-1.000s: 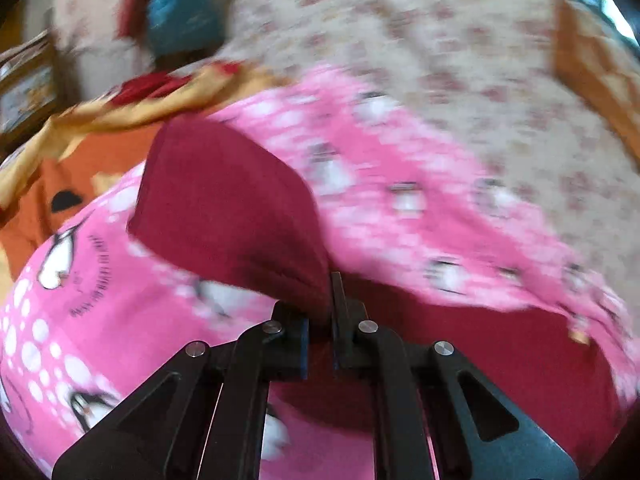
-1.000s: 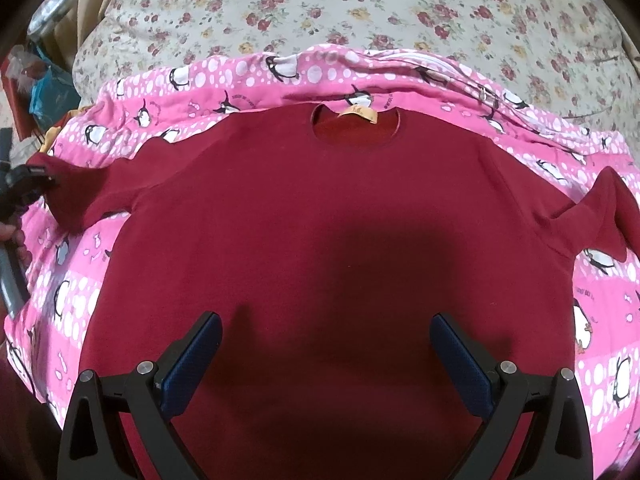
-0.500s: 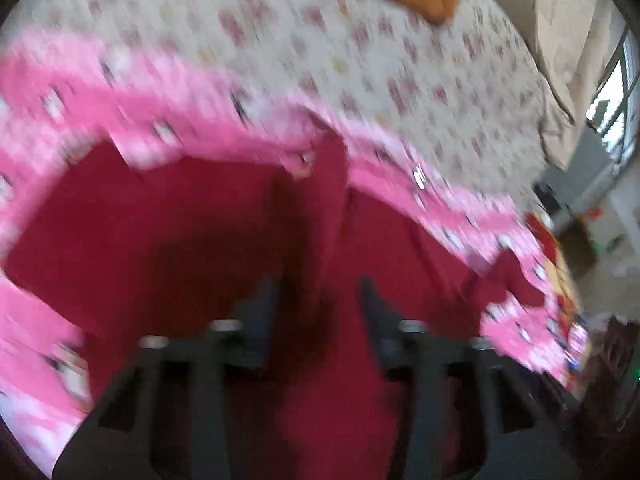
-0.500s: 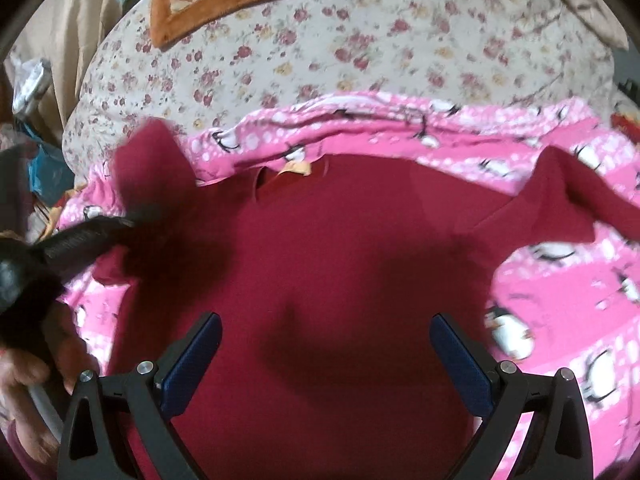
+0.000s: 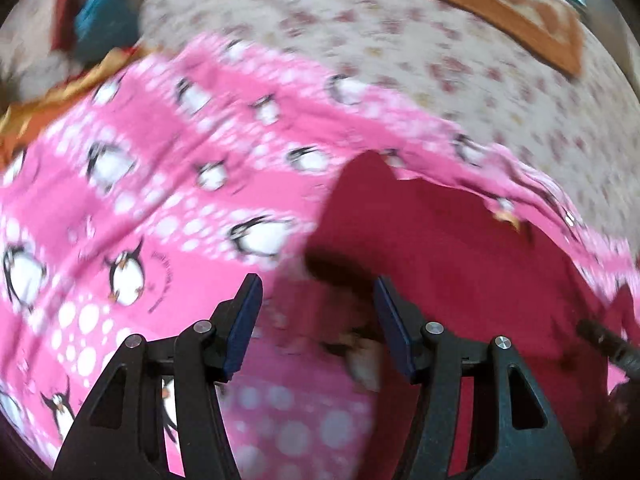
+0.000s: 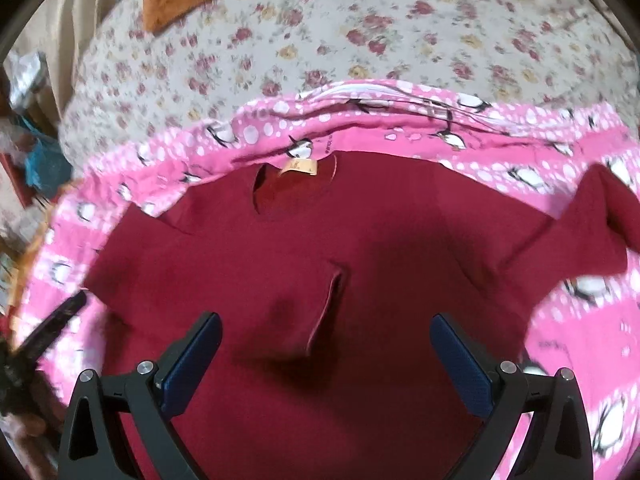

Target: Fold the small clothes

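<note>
Your left view is smeared: the blanket (image 5: pixel 168 184) beyond the jaws is blurred, and the pale patch (image 5: pixel 360 360) between them can't be identified. In your right view, the shirt (image 6: pixel 360 248) hem runs off the frame below the jaws.

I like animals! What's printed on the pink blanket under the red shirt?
Penguins and white dots on the pink blanket, clearest in the left wrist view.

place: home bedroom | evidence: floral bedsheet (image 6: pixel 400 40), pink penguin blanket (image 5: pixel 160 200), patchwork cushion (image 5: pixel 500 12)
</note>
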`<state>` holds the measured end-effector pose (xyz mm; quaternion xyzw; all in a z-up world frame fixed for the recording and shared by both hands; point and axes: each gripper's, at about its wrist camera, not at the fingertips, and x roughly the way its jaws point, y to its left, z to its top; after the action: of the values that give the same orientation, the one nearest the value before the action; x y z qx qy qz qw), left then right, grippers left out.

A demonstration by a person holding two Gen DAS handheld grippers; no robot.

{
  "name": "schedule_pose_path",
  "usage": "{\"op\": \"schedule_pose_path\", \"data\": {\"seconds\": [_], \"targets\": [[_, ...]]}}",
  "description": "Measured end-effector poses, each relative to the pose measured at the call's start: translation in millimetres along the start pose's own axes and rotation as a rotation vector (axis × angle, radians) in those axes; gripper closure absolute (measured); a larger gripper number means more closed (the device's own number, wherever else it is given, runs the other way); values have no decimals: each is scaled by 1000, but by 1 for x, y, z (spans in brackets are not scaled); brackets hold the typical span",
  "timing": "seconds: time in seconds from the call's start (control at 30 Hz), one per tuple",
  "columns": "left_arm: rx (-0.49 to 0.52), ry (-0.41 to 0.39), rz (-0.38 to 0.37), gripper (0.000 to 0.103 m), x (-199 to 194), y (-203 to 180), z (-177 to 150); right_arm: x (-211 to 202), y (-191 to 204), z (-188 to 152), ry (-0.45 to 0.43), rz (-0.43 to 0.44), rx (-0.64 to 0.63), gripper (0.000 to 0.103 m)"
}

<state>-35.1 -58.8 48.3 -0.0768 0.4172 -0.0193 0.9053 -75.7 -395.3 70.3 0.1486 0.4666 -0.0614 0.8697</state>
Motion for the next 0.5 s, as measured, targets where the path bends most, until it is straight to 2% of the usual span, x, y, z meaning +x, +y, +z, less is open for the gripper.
{"op": "schedule_pose_path", "data": {"seconds": [0.07,0.1,0.13,0.17,0.2,0.23,0.27,0.37,0.43,0.5], "targets": [[-30,21,-7,45,11,12,0,19,9,5,24,-54,-50,20],[-31,24,0,45,15,14,0,30,13,7,47,-64,-82,43],[-23,25,11,45,17,17,1,39,16,6,69,-71,-109,51],[-15,22,21,45,17,18,2,40,19,7,40,-80,-139,55],[-14,11,28,45,15,18,4,38,23,8,26,-78,-161,78],[-19,1,30,45,15,17,5,35,27,10,26,-83,-190,92],[-27,-14,27,45,13,18,7,28,31,14,12,-105,-223,95],[-29,-23,9,45,11,16,7,-2,26,28,-85,-125,-248,96],[-7,-21,24,45,14,11,7,-18,13,38,-157,-207,-243,96],[12,-13,32,45,18,5,5,-22,-4,46,-188,-292,-224,96]]}}
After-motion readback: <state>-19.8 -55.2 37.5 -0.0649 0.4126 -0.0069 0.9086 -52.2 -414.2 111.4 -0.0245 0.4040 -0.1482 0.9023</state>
